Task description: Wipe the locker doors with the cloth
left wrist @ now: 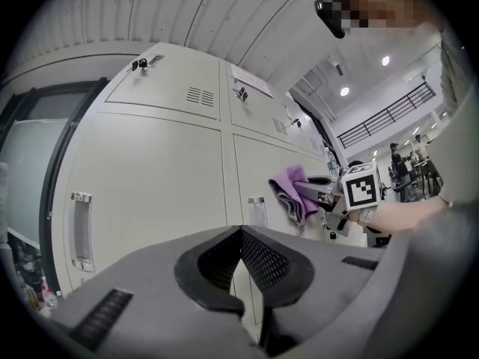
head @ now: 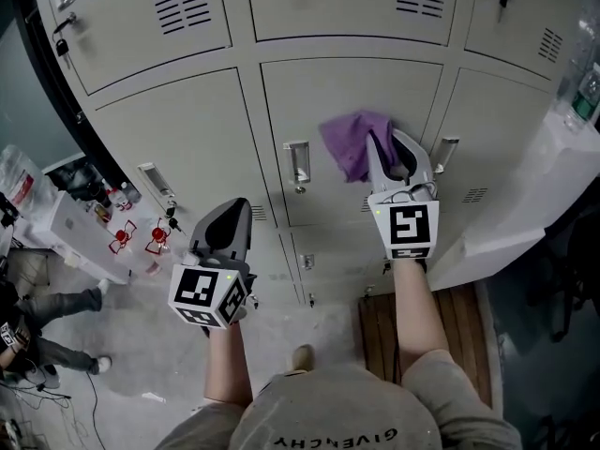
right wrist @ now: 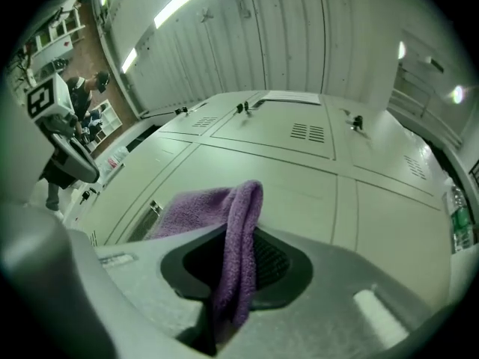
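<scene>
"GIVENCHY" upside down on person's grey shirt (head: 337,409); nothing else legible.

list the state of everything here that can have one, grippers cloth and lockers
left gripper, shut, holding nothing
right gripper, shut on the cloth
cloth, bunched, pinched between the right gripper's jaws, held up at a locker door
locker doors, all those in view closed

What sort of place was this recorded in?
Likely a workplace locker area: stacked grey metal locker doors with vent slots and recessed handles, a concrete floor, and a railed mezzanine beyond.
</scene>
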